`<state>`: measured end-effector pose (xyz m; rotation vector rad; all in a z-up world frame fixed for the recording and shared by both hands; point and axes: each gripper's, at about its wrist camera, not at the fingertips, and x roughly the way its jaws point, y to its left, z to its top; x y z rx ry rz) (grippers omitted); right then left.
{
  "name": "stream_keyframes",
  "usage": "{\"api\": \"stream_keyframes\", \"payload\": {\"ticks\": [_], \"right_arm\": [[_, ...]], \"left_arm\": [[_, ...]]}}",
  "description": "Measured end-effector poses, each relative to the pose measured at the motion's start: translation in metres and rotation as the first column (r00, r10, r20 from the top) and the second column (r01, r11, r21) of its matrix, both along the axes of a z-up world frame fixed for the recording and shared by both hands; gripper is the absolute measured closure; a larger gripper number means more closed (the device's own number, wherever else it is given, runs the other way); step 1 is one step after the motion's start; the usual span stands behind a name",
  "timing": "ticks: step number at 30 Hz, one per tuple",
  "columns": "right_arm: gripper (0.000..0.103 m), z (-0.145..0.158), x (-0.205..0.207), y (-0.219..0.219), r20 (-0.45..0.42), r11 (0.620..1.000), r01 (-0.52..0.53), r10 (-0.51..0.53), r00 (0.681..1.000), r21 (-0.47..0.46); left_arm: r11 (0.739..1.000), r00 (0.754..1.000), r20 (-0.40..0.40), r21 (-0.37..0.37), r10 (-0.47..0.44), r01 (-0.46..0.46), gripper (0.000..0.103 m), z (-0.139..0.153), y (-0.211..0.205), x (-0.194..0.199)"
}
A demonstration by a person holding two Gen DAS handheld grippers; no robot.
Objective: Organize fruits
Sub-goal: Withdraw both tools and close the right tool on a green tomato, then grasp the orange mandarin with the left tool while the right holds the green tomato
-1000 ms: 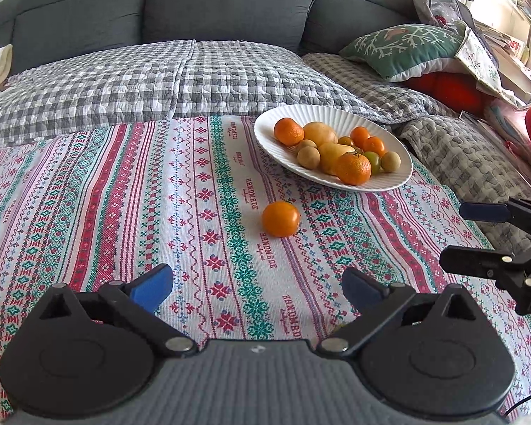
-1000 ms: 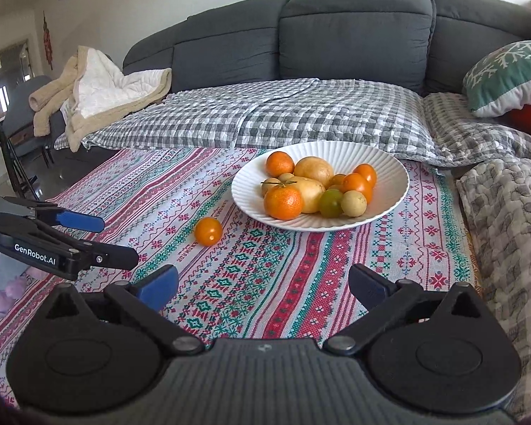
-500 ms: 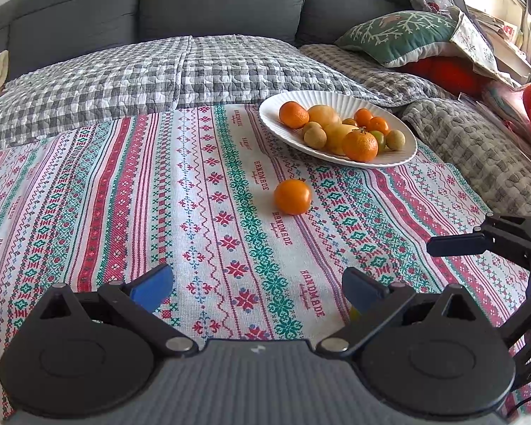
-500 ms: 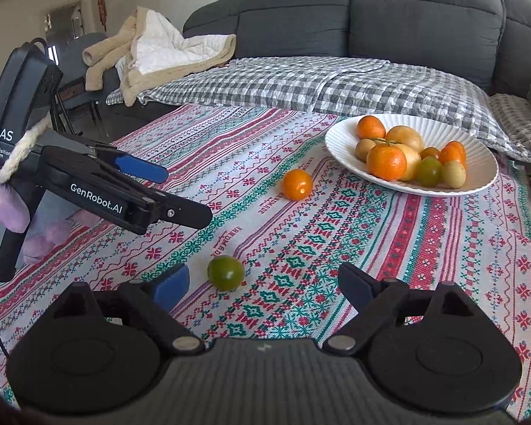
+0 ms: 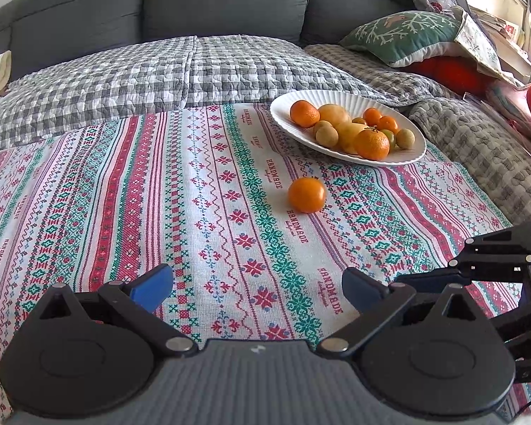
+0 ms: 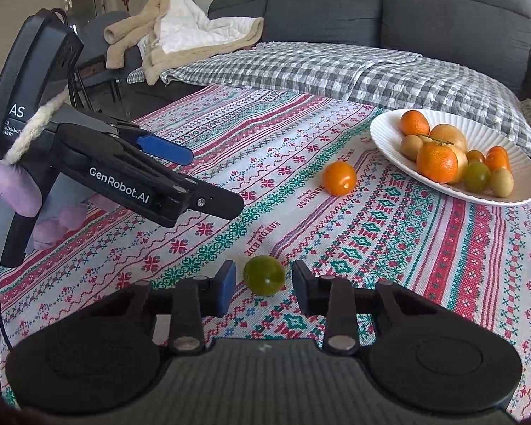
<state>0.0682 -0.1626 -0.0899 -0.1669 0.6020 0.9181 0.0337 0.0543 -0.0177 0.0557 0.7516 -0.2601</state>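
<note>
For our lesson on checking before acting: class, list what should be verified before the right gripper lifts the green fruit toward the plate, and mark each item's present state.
1. Green fruit sits between the right gripper pads: ok.
2. Pads pressing the fruit: not ok. The jaws have just been closing, but a gap shows on each side.
3. Left gripper clear of the fruit: ok, open and empty, off to one side.
4. Plate has bare room: ok, at its near rim.
5. Route free: not ok at cloth level, because the loose orange fruit lies between. Lift over it.

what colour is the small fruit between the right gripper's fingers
Green, a small round fruit lying on the cloth; the right wrist view shows it best.
</note>
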Motion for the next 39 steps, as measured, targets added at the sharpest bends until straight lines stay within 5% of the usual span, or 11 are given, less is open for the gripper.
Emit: {"api": "stream_keyframes", "payload": {"ticks": [18, 32, 39], "right_arm": [[0.080, 0.002, 0.019, -0.027, 0.017, 0.995, 0.098, -0.098, 0.995, 0.004], [0.080, -0.002, 0.035, -0.049, 0.002, 0.983, 0.177, -0.177, 0.984, 0.039], [0.080, -0.002, 0.039, -0.051, -0.004, 0.980, 0.191, -0.191, 0.981, 0.048]], "left_arm": [[1.000, 0.997, 0.066, 0.008, -0.027, 0.026, 0.012, -0.012, -0.026, 0.021], [0.999, 0.996, 0.079, -0.004, -0.038, 0.039, 0.057, -0.024, -0.056, 0.054], [0.999, 0.997, 0.073, -0.035, 0.006, -0.003, 0.069, -0.023, -0.059, 0.065]]}}
